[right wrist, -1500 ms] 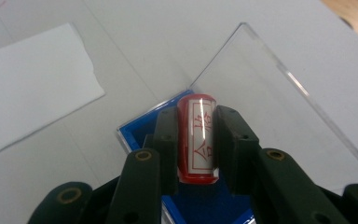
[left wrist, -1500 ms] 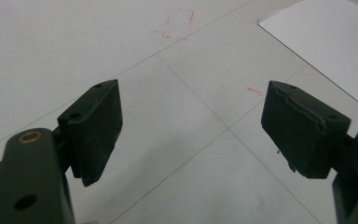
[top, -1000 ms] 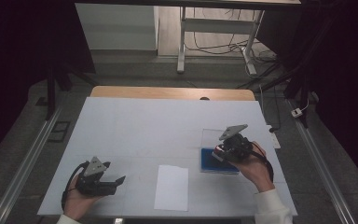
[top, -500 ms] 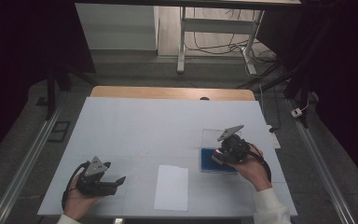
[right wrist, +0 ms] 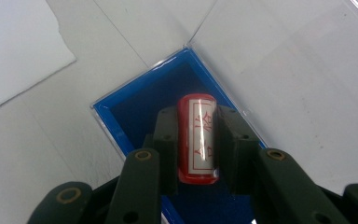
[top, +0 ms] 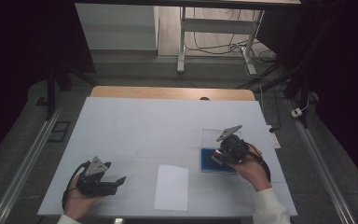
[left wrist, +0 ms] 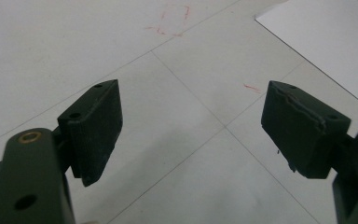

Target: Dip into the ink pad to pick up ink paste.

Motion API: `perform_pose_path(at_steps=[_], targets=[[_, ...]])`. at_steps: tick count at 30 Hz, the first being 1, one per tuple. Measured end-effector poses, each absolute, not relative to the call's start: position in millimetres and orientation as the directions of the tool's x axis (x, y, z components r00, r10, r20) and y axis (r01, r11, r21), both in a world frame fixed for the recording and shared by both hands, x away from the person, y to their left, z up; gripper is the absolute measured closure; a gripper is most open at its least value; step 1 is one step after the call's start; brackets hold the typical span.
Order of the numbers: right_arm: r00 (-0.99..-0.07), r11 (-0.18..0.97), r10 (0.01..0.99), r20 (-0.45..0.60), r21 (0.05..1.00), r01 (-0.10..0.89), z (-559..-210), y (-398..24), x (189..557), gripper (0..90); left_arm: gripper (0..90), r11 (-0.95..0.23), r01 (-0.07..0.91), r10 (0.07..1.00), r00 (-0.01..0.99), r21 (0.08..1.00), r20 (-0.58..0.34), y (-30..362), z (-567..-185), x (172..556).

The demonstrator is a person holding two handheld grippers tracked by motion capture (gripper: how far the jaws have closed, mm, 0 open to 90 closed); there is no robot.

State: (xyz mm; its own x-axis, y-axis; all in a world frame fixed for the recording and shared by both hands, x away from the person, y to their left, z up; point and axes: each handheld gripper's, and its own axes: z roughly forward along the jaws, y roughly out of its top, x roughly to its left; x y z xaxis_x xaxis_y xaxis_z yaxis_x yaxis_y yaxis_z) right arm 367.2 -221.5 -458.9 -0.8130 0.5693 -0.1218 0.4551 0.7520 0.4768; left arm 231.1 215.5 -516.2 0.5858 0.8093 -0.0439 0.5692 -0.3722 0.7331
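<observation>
Bright tabletop, dark surroundings — soft focus throughout.
The white rectangular table point(top: 135, 130) is evenly lit from above, shadows faint; the gripper views are slightly blurred — the high view grainy.

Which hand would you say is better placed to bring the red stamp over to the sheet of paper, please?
Right. Its gripper is already shut on the red stamp above the blue case. The left gripper is open with nothing between its fingers, beside the paper.
</observation>
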Motion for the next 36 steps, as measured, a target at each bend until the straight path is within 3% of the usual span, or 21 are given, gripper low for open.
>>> perform_pose_path(at_steps=[23, 36], targets=[[-0.801, 0.758, 0.585, -0.126, 0.437, 0.485, -463.8, -215.9, 368.5, 70.8, 20.9, -0.382, 0.578, 0.807, 0.589, 0.721, -0.044, 214.8, -517.4, 231.4], [-0.801, 0.785, 0.569, -0.187, 0.412, 0.462, -464.4, -208.6, 364.0, 70.8, 20.9, -0.382, 0.579, 0.809, 0.586, 0.720, -0.042, 214.6, -517.7, 231.4]])
